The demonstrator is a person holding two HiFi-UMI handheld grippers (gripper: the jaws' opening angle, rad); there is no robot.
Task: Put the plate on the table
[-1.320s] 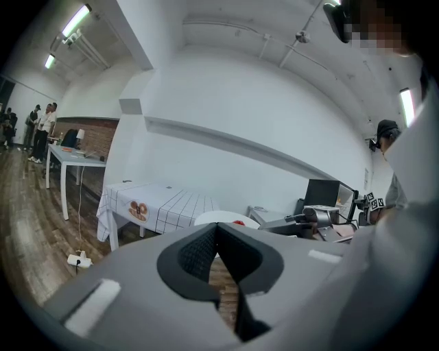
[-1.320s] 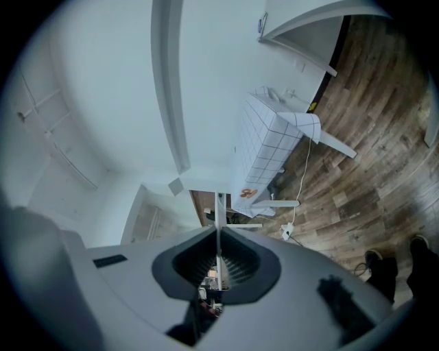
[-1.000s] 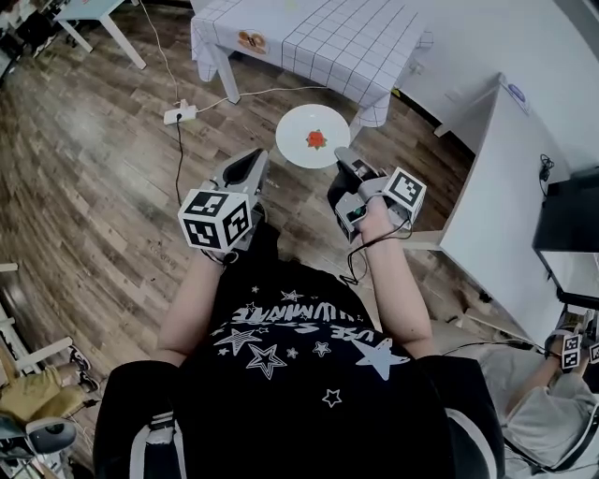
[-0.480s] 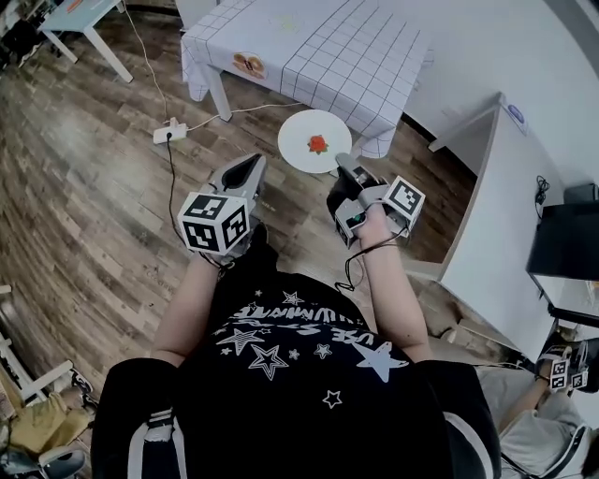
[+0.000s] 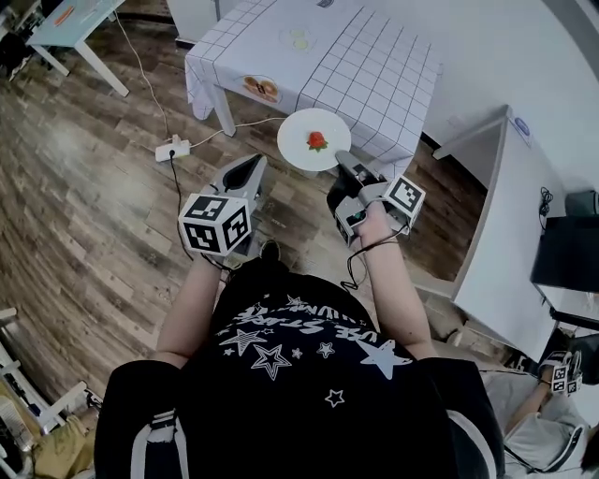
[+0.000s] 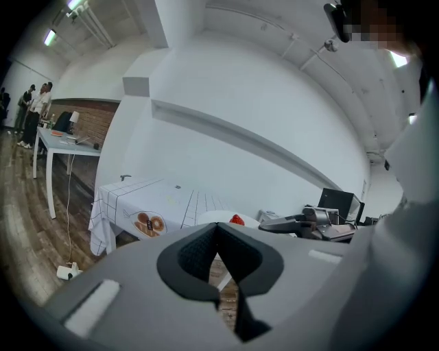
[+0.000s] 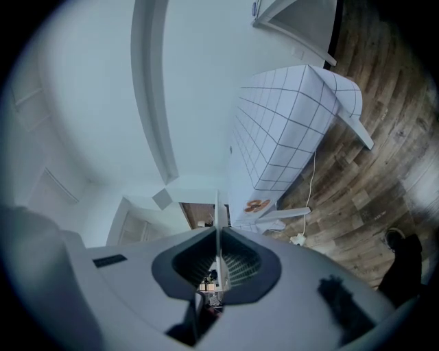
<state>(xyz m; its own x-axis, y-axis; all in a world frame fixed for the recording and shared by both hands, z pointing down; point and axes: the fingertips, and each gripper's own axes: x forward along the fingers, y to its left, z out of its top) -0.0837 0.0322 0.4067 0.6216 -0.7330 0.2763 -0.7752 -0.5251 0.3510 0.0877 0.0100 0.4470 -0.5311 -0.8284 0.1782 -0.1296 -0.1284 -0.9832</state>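
A white plate [image 5: 314, 138] with a small red piece of food [image 5: 317, 140] on it is held level above the wooden floor, just at the near edge of the table with the checked cloth [image 5: 365, 56]. My right gripper [image 5: 343, 161] is shut on the plate's near rim. In the right gripper view the plate [image 7: 217, 206] shows edge-on as a thin line between the jaws. My left gripper [image 5: 255, 161] hovers to the plate's left, shut and holding nothing. The left gripper view shows the plate [image 6: 212, 217] and the table [image 6: 164, 195] ahead.
A power strip [image 5: 174, 148] and its cable lie on the floor left of the table. A white counter [image 5: 510, 215] stands at the right. A doughnut picture [image 5: 261, 88] marks the cloth's near side. A light blue table [image 5: 65, 19] stands far left. Another person [image 5: 552, 421] sits at the lower right.
I have moved toward the checked table. The plate in the right gripper now reaches the table's near edge. Both grippers keep their pose.
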